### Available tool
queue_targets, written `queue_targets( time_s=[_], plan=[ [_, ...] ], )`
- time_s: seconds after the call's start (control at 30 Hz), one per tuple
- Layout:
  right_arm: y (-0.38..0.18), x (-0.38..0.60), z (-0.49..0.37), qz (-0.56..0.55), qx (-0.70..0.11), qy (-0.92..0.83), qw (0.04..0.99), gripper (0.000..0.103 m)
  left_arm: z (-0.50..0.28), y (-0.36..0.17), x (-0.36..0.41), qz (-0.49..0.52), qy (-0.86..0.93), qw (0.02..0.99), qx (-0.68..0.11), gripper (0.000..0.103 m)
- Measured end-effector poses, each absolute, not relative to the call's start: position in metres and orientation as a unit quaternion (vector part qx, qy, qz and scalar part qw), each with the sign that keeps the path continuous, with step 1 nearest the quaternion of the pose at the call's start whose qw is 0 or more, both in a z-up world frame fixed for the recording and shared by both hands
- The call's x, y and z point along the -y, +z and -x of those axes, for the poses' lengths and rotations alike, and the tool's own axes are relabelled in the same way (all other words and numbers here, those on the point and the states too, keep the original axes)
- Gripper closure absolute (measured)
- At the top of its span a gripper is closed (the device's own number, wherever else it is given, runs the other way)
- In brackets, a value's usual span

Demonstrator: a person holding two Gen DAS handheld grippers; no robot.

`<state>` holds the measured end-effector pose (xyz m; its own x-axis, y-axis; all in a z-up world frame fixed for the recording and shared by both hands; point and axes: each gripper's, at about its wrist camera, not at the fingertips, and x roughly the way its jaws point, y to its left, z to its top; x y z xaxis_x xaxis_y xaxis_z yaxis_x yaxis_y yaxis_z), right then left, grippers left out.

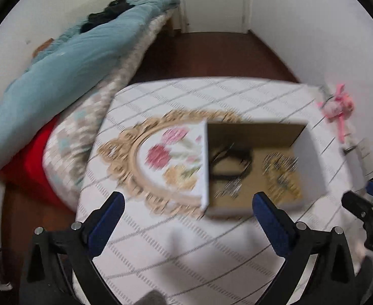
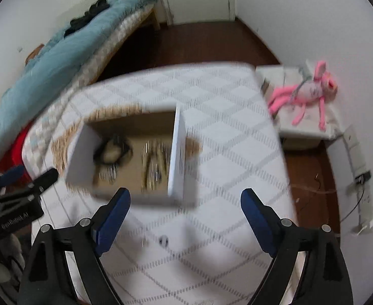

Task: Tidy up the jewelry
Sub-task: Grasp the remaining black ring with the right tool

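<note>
Listing by size, largest first.

Bench (image 1: 176,249): covered in a white cloth with a grey diamond grid; carries every item below.

Tray (image 1: 125,152): oval, ornate gold rim, floral centre; lies at 9 o'clock of the box, and the box's left part rests over its right side.

Box (image 1: 310,157): shallow, white walls, brown cardboard floor, open at the top; sits mid-bench, at 12 o'clock of both tools.

Left hand-held gripper (image 1: 189,203): blue pads spread wide, nothing between them; poised over bare cloth short of the box's near wall.

Right hand-held gripper (image 2: 186,200): pads likewise spread and empty; the box's near edge lies just ahead, between the tips.

Dark cord piece (image 1: 227,160): a looped black necklace or strap, blurred; inside the box, at its 9 o'clock half.

Beaded pieces (image 1: 282,172): glittering, gold-toned jewelry, too smeared to count; inside the box, at its 3 o'clock half.

Small round item (image 2: 164,241): lies on the cloth at 6 o'clock of the box, outside it; kind unclear.

Progress, as judged: most jewelry appears gathered in the box. Likely left: that loose item, and any sorting.
</note>
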<state>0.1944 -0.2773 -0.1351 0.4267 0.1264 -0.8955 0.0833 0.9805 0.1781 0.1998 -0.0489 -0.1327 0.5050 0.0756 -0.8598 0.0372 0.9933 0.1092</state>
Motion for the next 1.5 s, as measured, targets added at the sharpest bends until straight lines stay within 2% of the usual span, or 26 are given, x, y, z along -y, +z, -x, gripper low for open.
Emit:
queue_targets(
  time_s=[0.03, 0.07, 0.13, 0.33, 0.5, 0.6, 0.63, 0.83, 1.1, 1.2, 1.27, 1.43, 1.5],
  plan=[
    [-0.148, 0.274, -0.188, -0.101, -0.546, 0.018, 0.832, 0.021, -0.191, -0.143, 0.048, -0.065, 0.023, 0.862, -0.502, 0.0],
    [-0.162, 0.27, -0.182, -0.103, -0.558, 0.025, 0.823, 0.036, -0.186, -0.152, 0.047, -0.069, 0.029, 0.857, -0.509, 0.0],
    [-0.184, 0.263, -0.174, -0.103, -0.574, 0.03, 0.812, 0.049, -0.179, -0.172, 0.045, -0.065, 0.026, 0.845, -0.53, 0.0],
    [-0.22, 0.245, -0.156, -0.077, -0.581, 0.033, 0.81, 0.049, -0.164, -0.215, 0.037, -0.052, 0.031, 0.822, -0.567, 0.0],
    [-0.221, 0.231, -0.156, -0.038, -0.567, 0.027, 0.823, 0.052, -0.159, -0.229, 0.033, -0.047, 0.038, 0.813, -0.579, 0.0],
    [-0.222, 0.222, -0.153, -0.005, -0.555, 0.014, 0.832, 0.073, -0.158, -0.229, 0.032, -0.052, 0.039, 0.815, -0.576, 0.0],
    [-0.222, 0.222, -0.152, -0.005, -0.553, 0.014, 0.833, 0.089, -0.158, -0.228, 0.033, -0.055, 0.041, 0.816, -0.574, 0.0],
    [-0.217, 0.231, -0.148, -0.034, -0.553, 0.009, 0.833, 0.09, -0.158, -0.218, 0.042, -0.059, 0.034, 0.825, -0.562, 0.0],
    [-0.196, 0.278, -0.137, -0.107, -0.543, -0.028, 0.832, 0.09, -0.152, -0.208, 0.095, -0.04, -0.043, 0.831, -0.553, 0.001],
    [-0.194, 0.286, -0.133, -0.114, -0.544, -0.041, 0.83, 0.09, -0.149, -0.211, 0.116, -0.044, -0.067, 0.83, -0.552, 0.008],
    [-0.193, 0.292, -0.13, -0.119, -0.542, -0.048, 0.831, 0.09, -0.147, -0.213, 0.128, -0.051, -0.077, 0.83, -0.55, 0.009],
    [-0.194, 0.308, -0.129, -0.13, -0.54, -0.056, 0.83, 0.09, -0.149, -0.221, 0.145, -0.072, -0.083, 0.83, -0.546, 0.028],
    [-0.195, 0.31, -0.129, -0.132, -0.539, -0.058, 0.83, 0.09, -0.149, -0.224, 0.15, -0.08, -0.086, 0.828, -0.548, 0.048]
  ],
)
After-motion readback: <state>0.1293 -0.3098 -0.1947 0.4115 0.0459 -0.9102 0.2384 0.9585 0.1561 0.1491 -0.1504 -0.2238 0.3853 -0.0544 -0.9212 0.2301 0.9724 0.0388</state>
